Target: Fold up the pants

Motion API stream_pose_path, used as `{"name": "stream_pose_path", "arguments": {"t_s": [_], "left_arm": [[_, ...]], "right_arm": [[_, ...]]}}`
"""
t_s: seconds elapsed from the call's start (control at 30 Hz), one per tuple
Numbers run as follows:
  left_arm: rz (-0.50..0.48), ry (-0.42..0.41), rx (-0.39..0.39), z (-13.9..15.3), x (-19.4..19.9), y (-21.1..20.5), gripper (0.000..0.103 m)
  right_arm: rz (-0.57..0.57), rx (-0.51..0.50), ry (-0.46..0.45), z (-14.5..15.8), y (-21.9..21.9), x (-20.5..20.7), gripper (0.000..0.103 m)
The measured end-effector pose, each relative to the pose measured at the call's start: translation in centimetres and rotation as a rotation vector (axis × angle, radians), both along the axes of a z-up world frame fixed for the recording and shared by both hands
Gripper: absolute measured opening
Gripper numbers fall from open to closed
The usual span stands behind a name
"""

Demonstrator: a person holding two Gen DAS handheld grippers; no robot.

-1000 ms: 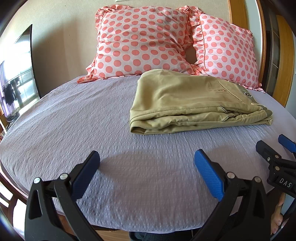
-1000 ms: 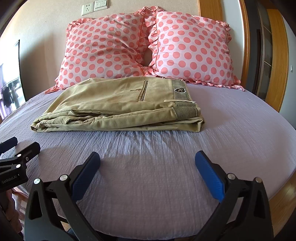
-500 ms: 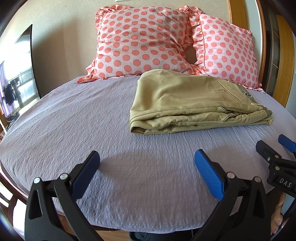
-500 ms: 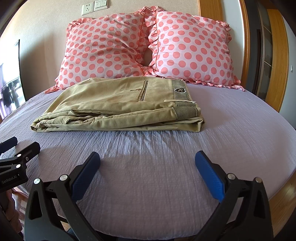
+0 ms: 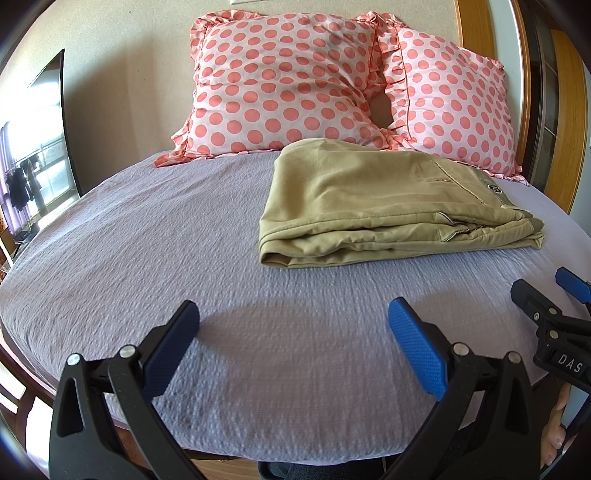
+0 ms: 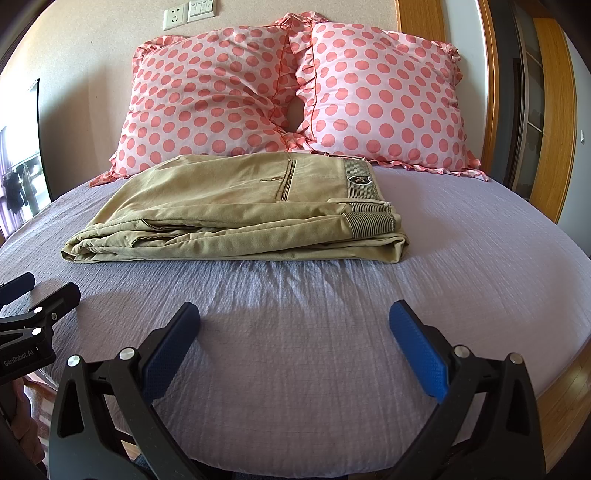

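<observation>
Khaki pants (image 5: pixel 388 206) lie folded in a flat stack on the lilac bed sheet (image 5: pixel 147 251), just in front of the pillows; they also show in the right wrist view (image 6: pixel 236 218), waistband to the right. My left gripper (image 5: pixel 293 332) is open and empty, held over the near part of the bed, well short of the pants. My right gripper (image 6: pixel 295 332) is open and empty too, likewise short of the pants. Each gripper shows at the edge of the other's view: the right (image 5: pixel 554 306) and the left (image 6: pixel 33 306).
Two pink polka-dot pillows (image 6: pixel 295 96) lean against the wall behind the pants. A wooden bed frame (image 6: pixel 554 402) runs along the right edge. A window (image 5: pixel 33 162) is at the left. A socket and switch plate (image 6: pixel 188 13) sit on the wall.
</observation>
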State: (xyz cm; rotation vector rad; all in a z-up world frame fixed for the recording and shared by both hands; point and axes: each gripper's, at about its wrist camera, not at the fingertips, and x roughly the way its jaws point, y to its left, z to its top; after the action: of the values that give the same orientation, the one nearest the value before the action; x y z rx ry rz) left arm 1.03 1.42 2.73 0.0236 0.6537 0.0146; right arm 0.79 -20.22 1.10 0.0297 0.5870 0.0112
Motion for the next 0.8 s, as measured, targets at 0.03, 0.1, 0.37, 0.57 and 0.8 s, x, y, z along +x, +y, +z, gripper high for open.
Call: {"name": "stream_pose_path", "arguments": {"t_s": [0.03,0.1,0.37,0.57,0.8], "left_arm": [[0.0,0.0,0.0,0.0,0.0,0.01,0.101],[0.0,0.0,0.0,0.0,0.0,0.0,0.101],[0.0,0.0,0.0,-0.02,0.01,0.0,0.101],[0.0,0.0,0.0,-0.03,0.03,0.01,0.101],[-0.003,0.021,0.001,0.21,0.24,-0.06,0.101]], "right_arm": [[0.0,0.0,0.0,0.0,0.0,0.0,0.102],[0.0,0.0,0.0,0.0,0.0,-0.01,0.102],[0.001,0.0,0.0,0.02,-0.02,-0.01,0.102],[0.001,0.0,0.001,0.02,-0.02,-0.02,0.102],[0.0,0.0,0.0,0.03,-0.02,-0.01,0.102]]}}
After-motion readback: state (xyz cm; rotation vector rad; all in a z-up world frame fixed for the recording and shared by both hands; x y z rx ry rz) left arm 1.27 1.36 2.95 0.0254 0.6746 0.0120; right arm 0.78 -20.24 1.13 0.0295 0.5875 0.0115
